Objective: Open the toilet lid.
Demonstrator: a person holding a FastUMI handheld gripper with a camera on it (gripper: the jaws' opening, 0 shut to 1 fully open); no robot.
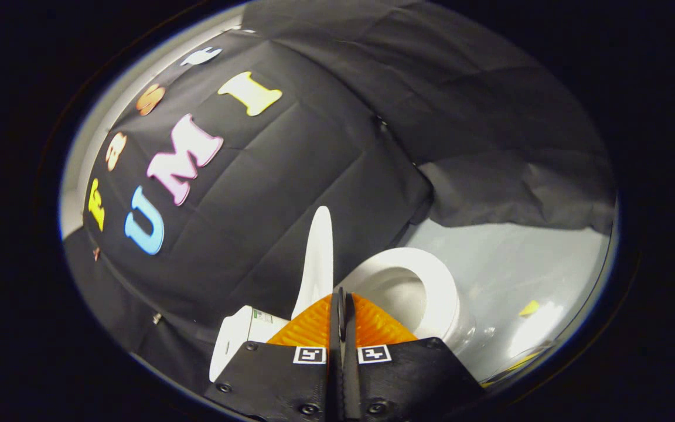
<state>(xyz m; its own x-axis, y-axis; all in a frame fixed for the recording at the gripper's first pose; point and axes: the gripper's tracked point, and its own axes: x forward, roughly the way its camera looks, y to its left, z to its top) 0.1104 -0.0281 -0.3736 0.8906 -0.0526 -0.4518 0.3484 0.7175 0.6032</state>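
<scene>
A white toilet stands just beyond my fingers, seen tilted. Its lid [317, 258] is raised and stands upright, edge-on, rising just above and left of my fingertips. The seat ring [438, 288] and the open bowl [399, 293] lie to the right of the lid. The white tank [233, 339] sits left of the lid, partly hidden by my fingers. My gripper [341, 299] is shut, its two fingers pressed together with nothing between them, just in front of the lid's base.
Black cloth walls [290, 176] hang behind and around the toilet. The pale glossy floor [525, 275] spreads to the right of the bowl, with a small yellow scrap [528, 308] lying on it.
</scene>
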